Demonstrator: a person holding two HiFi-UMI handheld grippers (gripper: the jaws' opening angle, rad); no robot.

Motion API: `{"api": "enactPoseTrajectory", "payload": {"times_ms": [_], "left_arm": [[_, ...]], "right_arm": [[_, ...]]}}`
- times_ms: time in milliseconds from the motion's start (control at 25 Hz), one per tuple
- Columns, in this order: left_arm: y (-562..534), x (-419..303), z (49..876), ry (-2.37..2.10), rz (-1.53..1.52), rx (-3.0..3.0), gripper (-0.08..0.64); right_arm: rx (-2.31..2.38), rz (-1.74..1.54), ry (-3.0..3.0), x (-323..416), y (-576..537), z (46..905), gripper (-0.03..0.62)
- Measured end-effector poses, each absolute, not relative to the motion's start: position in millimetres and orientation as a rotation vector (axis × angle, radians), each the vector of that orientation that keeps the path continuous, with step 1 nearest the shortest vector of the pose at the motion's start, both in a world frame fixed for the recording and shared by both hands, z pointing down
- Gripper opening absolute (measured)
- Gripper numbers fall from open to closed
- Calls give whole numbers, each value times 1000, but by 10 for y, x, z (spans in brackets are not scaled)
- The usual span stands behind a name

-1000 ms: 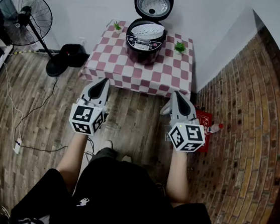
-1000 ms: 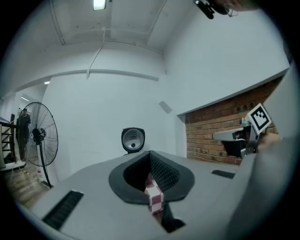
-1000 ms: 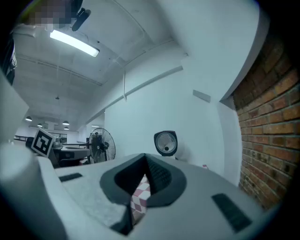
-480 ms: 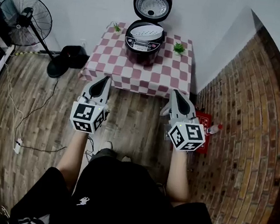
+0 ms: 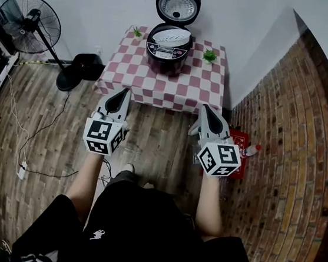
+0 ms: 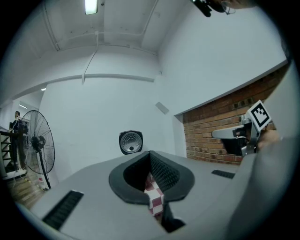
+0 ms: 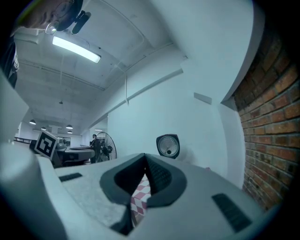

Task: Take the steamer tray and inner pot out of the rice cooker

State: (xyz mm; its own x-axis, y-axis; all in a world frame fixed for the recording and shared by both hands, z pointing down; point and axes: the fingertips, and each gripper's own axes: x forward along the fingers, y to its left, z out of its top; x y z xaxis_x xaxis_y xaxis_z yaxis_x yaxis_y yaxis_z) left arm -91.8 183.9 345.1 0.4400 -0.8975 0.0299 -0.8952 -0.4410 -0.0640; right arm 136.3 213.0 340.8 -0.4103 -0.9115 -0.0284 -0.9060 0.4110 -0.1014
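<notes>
A dark rice cooker [image 5: 168,52] stands on a small table with a red-and-white checked cloth [image 5: 164,77], its lid [image 5: 178,6] raised. A white steamer tray [image 5: 171,36] sits in its open top; the inner pot beneath is hidden. My left gripper [image 5: 122,95] and right gripper [image 5: 206,112] hover over the wooden floor in front of the table, well short of the cooker, both shut and empty. The raised lid [image 6: 131,142] shows beyond my left jaws, and the same lid [image 7: 168,146] beyond my right jaws.
Two small green plants [image 5: 210,55] [image 5: 137,32] flank the cooker. A standing fan [image 5: 30,19] and a dark object [image 5: 83,64] are on the floor at the left. A brick wall [image 5: 293,143] runs along the right, with a red mat and bottle [image 5: 250,150] at its foot.
</notes>
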Motion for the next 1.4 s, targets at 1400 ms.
{"api": "enactPoseTrajectory", "payload": {"times_ms": [1400], "left_arm": [[-41, -1191, 3908, 1526, -145, -2802, 3]], "right_arm": [[-1829, -159, 2598, 971, 407, 3605, 3]]}}
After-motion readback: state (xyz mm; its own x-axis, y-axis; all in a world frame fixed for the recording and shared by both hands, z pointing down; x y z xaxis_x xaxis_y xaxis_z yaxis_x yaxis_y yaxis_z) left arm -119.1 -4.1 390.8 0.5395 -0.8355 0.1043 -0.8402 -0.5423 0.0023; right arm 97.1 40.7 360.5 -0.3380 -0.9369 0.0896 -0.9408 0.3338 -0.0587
